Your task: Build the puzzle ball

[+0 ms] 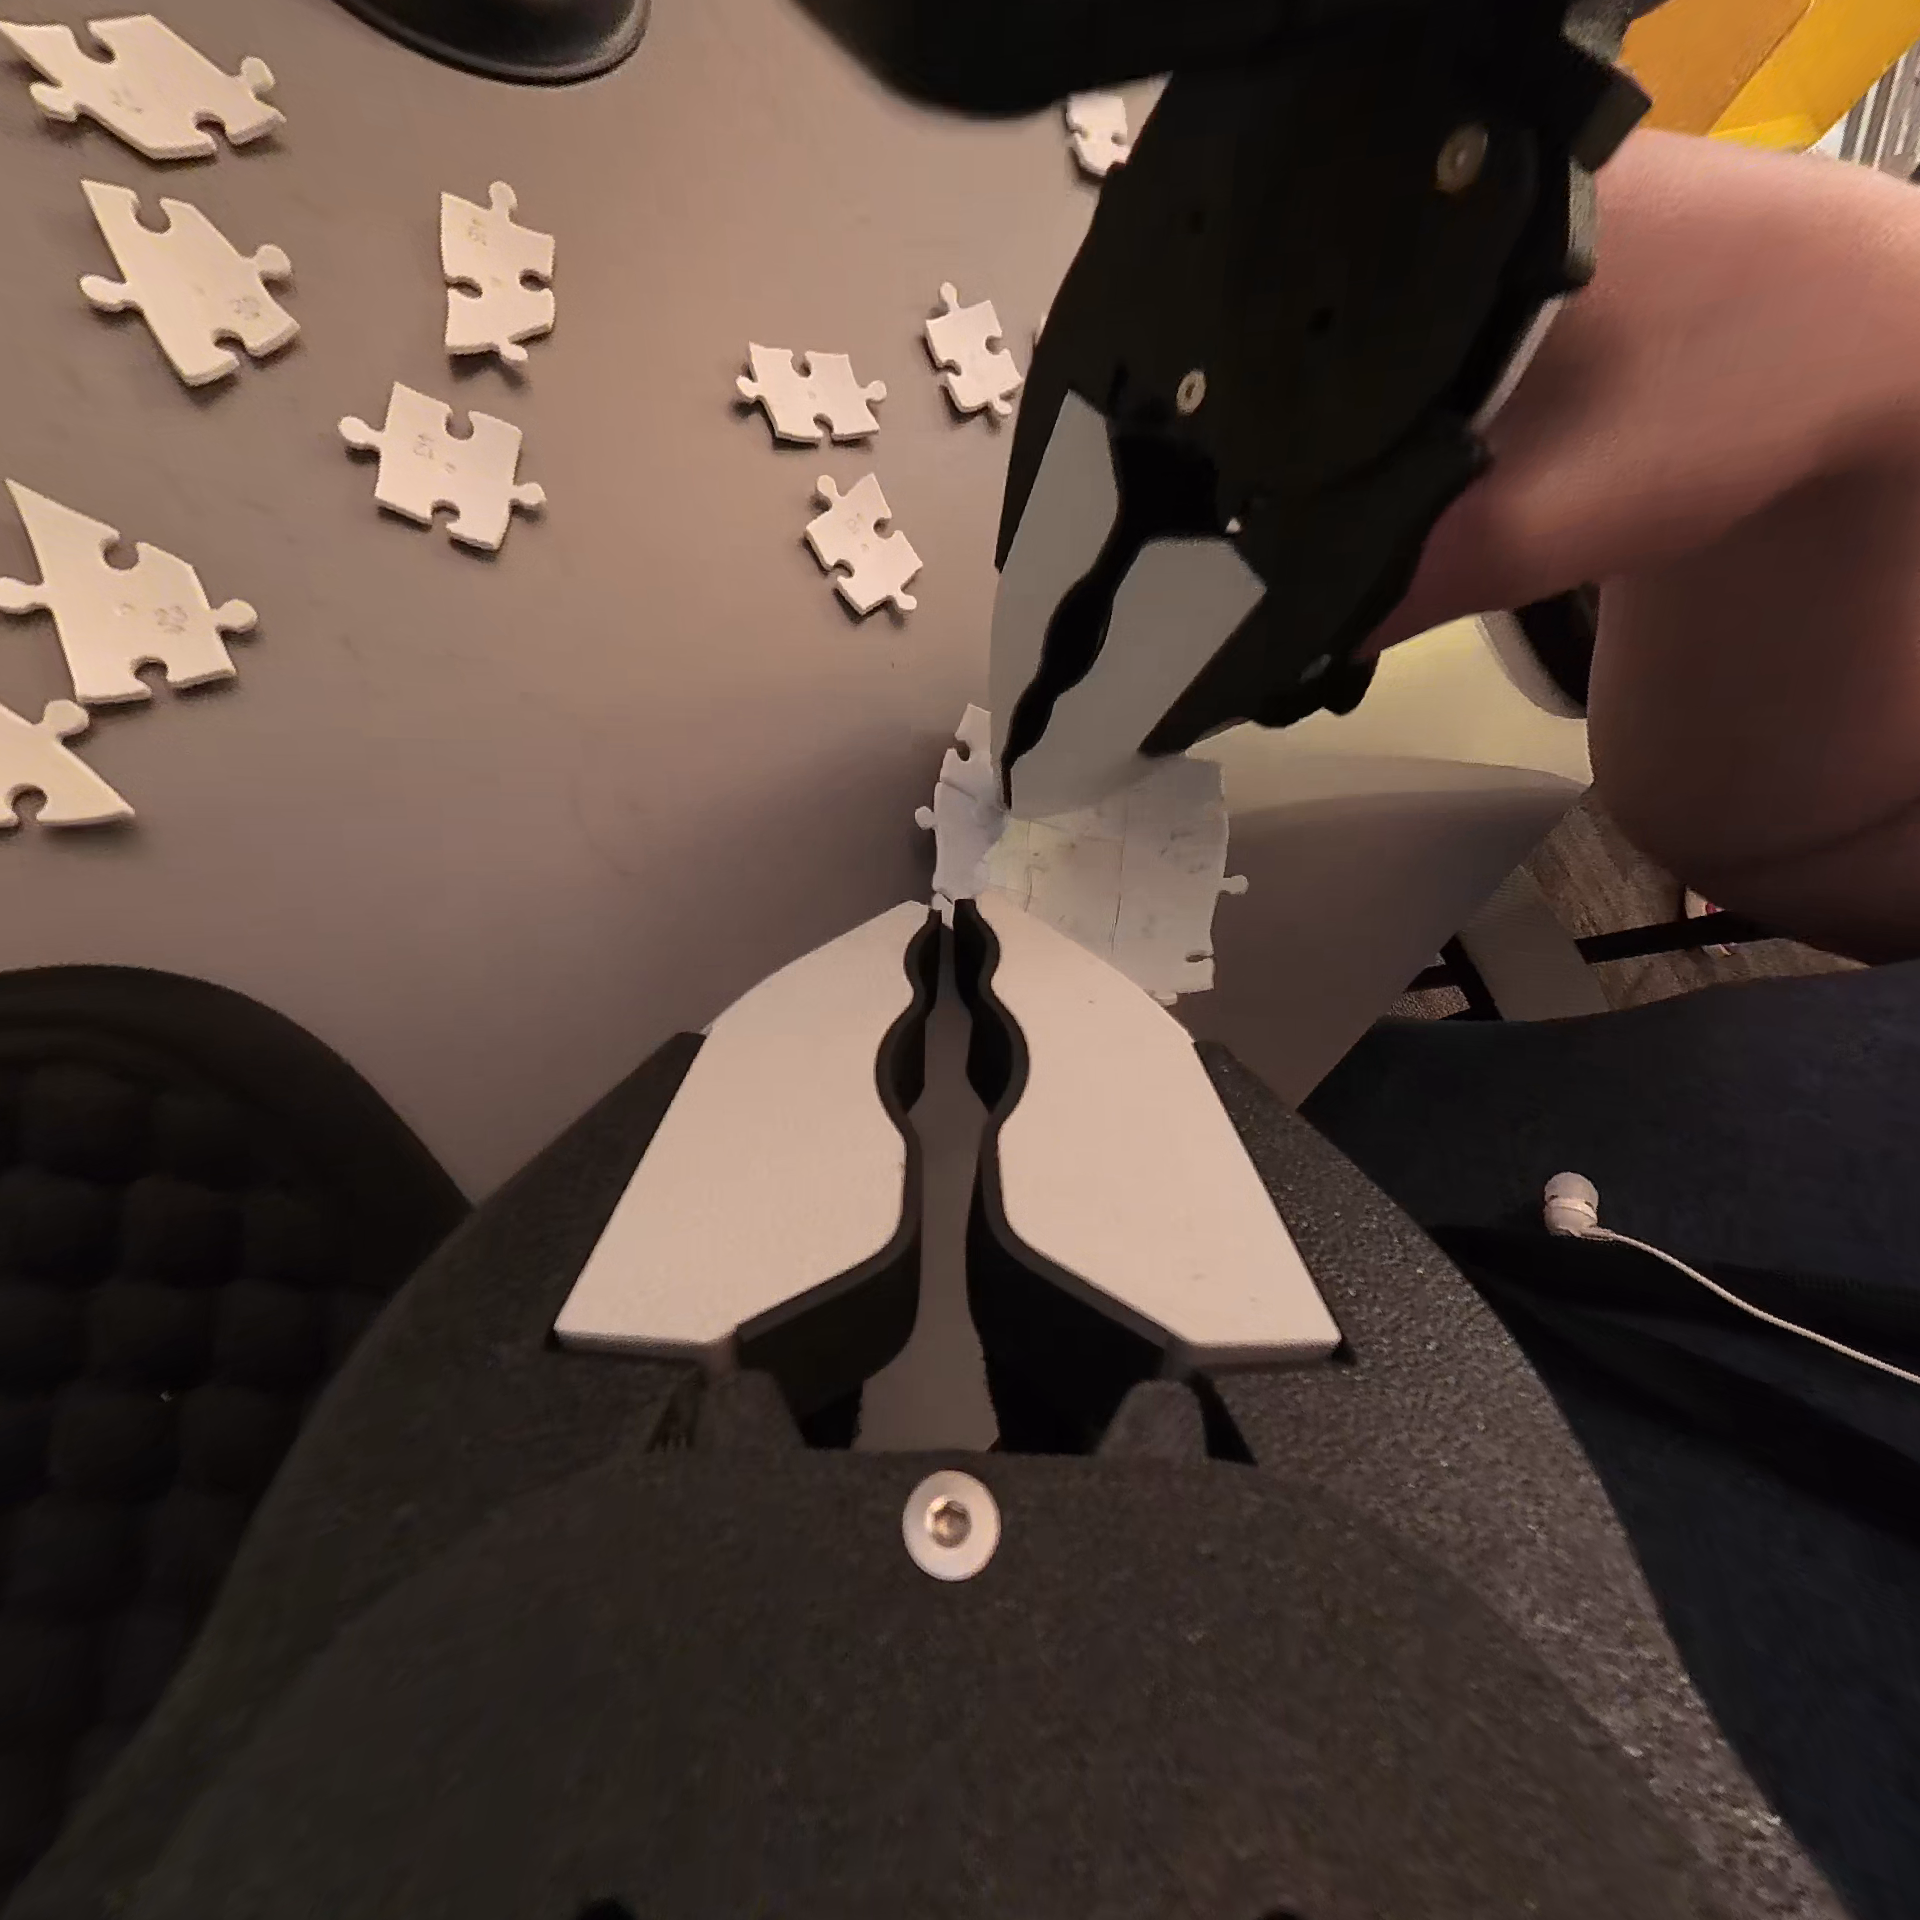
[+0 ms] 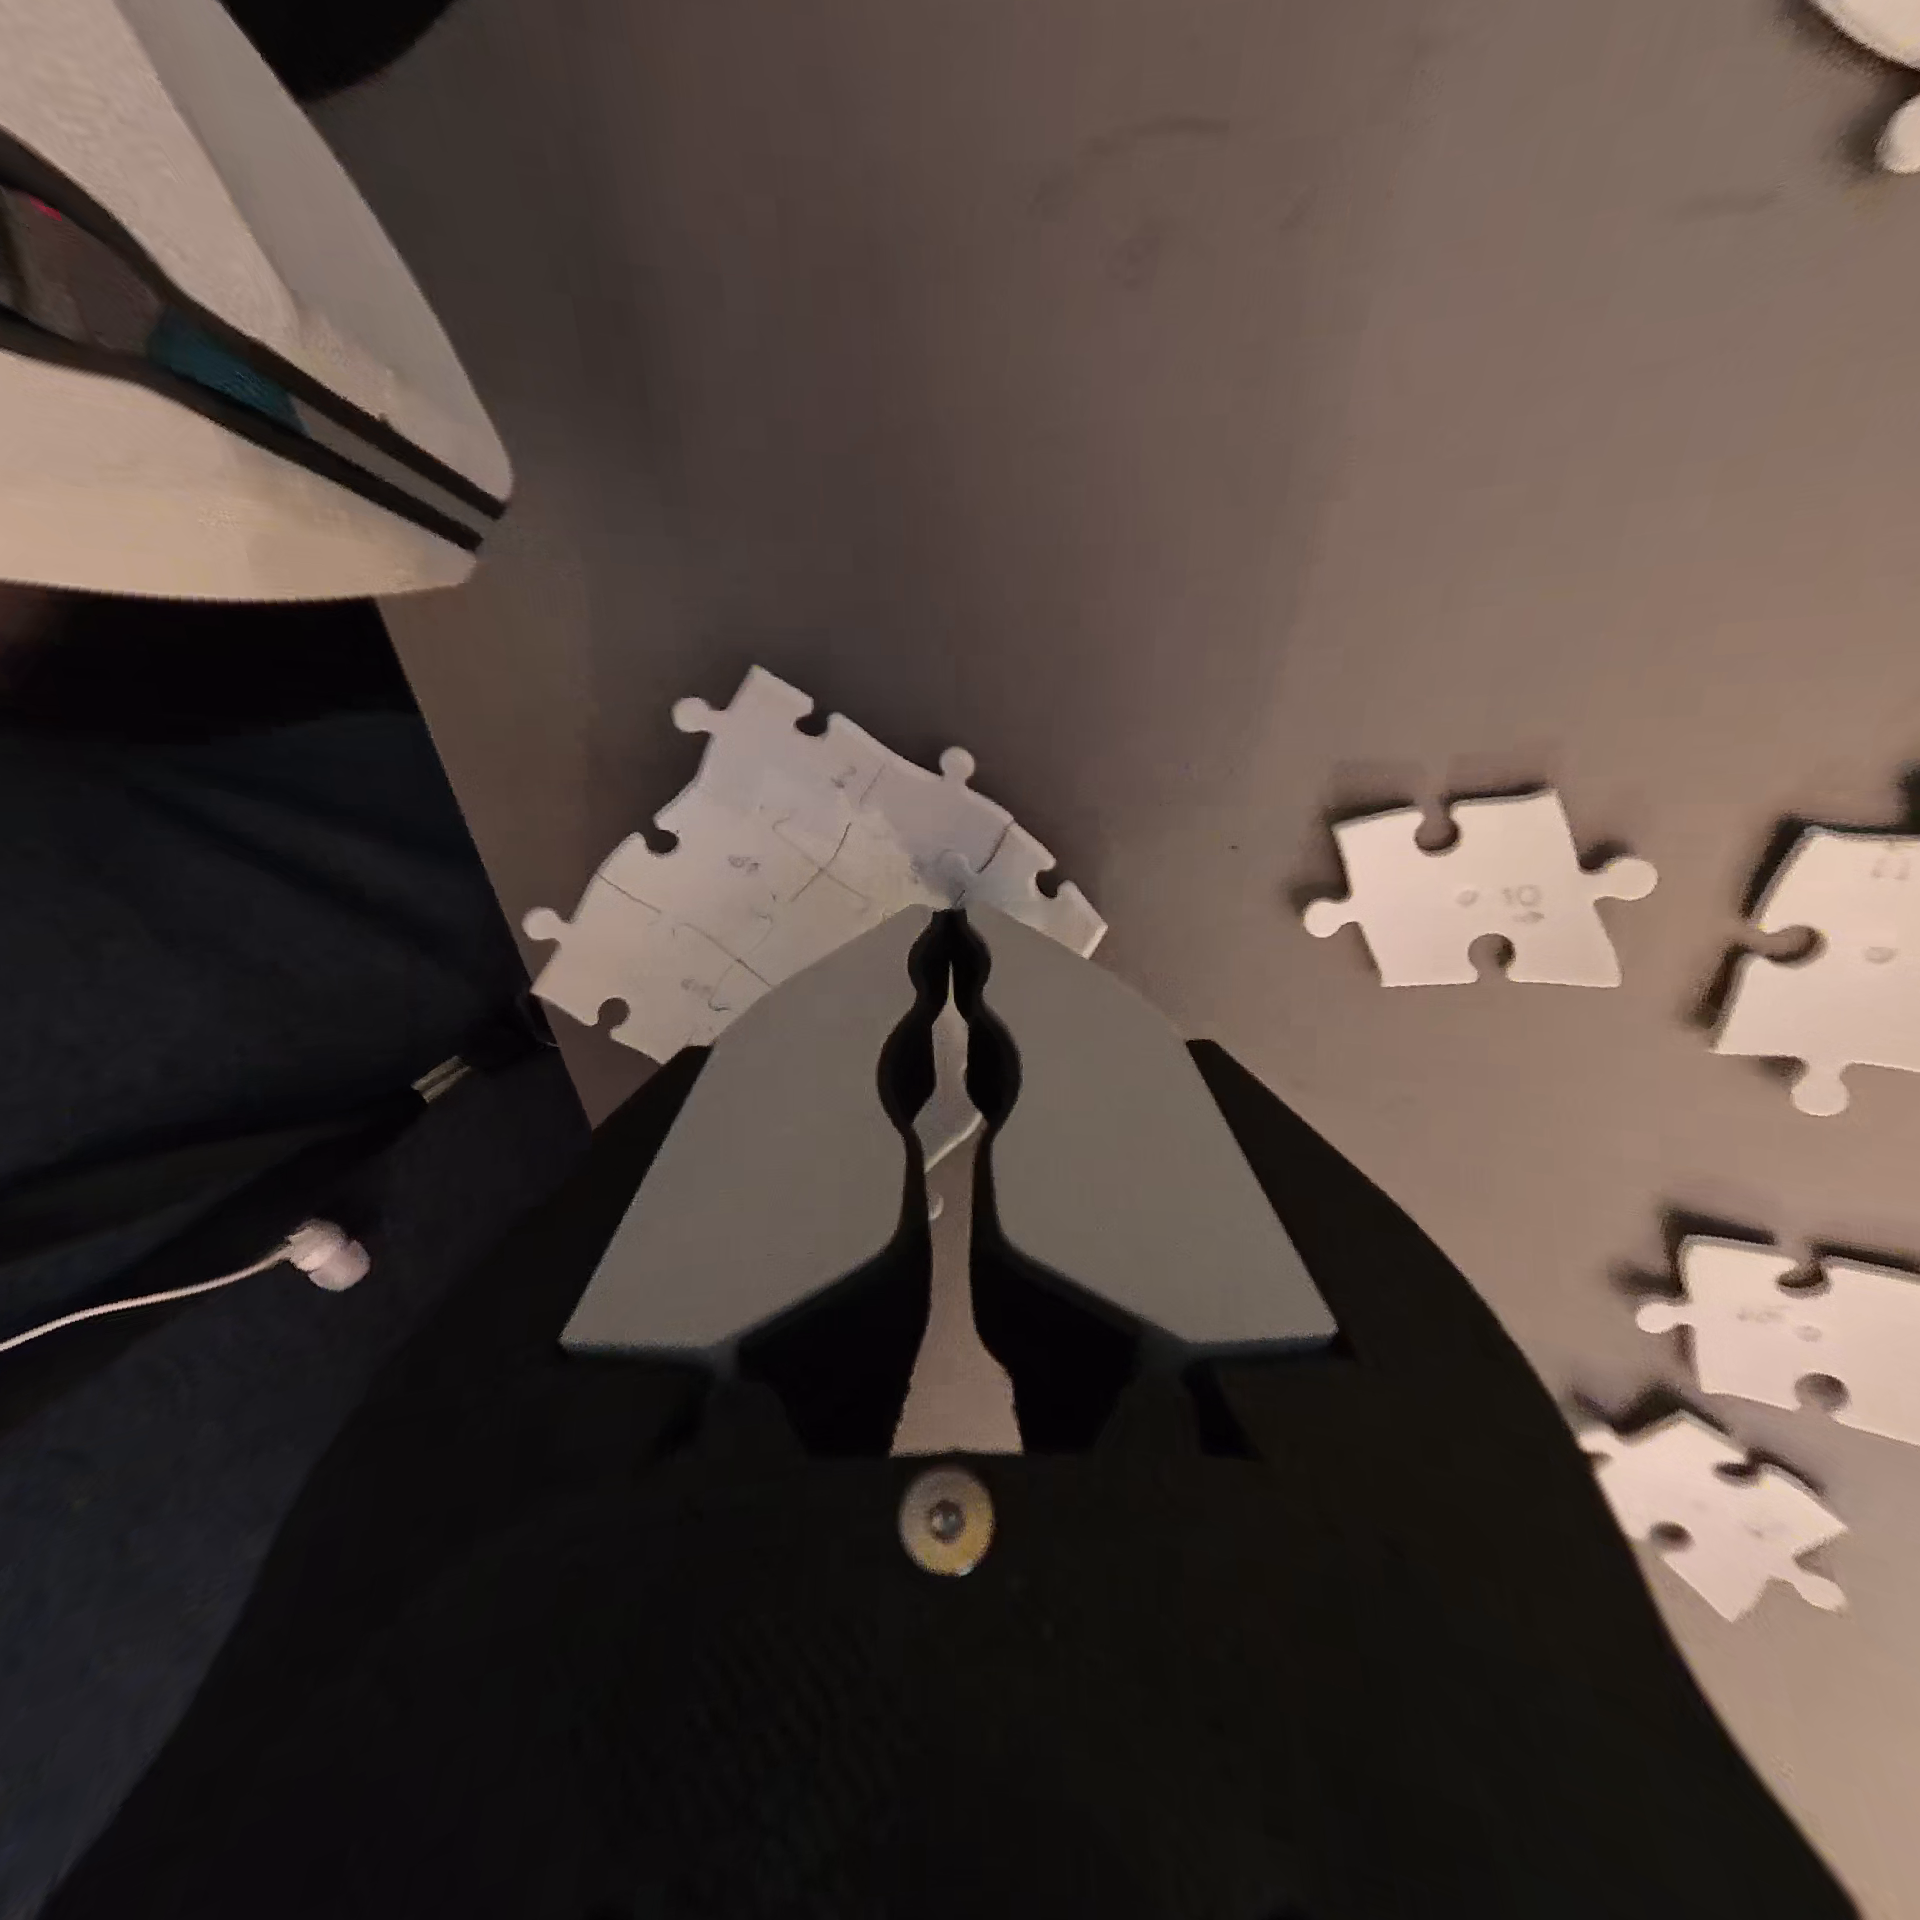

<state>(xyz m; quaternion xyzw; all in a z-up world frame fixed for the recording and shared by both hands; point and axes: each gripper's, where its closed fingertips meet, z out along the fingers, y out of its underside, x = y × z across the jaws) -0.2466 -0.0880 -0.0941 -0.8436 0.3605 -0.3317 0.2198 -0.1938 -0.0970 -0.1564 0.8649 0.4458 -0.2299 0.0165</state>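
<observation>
A curved section of several joined white puzzle pieces (image 1: 1122,862) lies near the grey table's near edge; it also shows in the right wrist view (image 2: 790,873). My right gripper (image 1: 1006,795) comes down from the upper right, shut, with its tips touching a seam of the section (image 2: 948,920). My left gripper (image 1: 948,914) is shut, its tips right at the section's near edge; I cannot tell whether it touches. Loose white pieces (image 1: 442,473) lie scattered on the table (image 1: 623,727), and some show in the right wrist view (image 2: 1475,899).
A person's hand (image 1: 1714,416) holds the right gripper. Dark clothing (image 1: 1662,1143) and a white earbud on a cable (image 1: 1569,1210) are beside the table edge. A black padded object (image 1: 156,1195) is at the lower left. A white object (image 2: 208,416) fills the right wrist view's upper left. Spacing between my two grippers at the tips: around 9 centimetres.
</observation>
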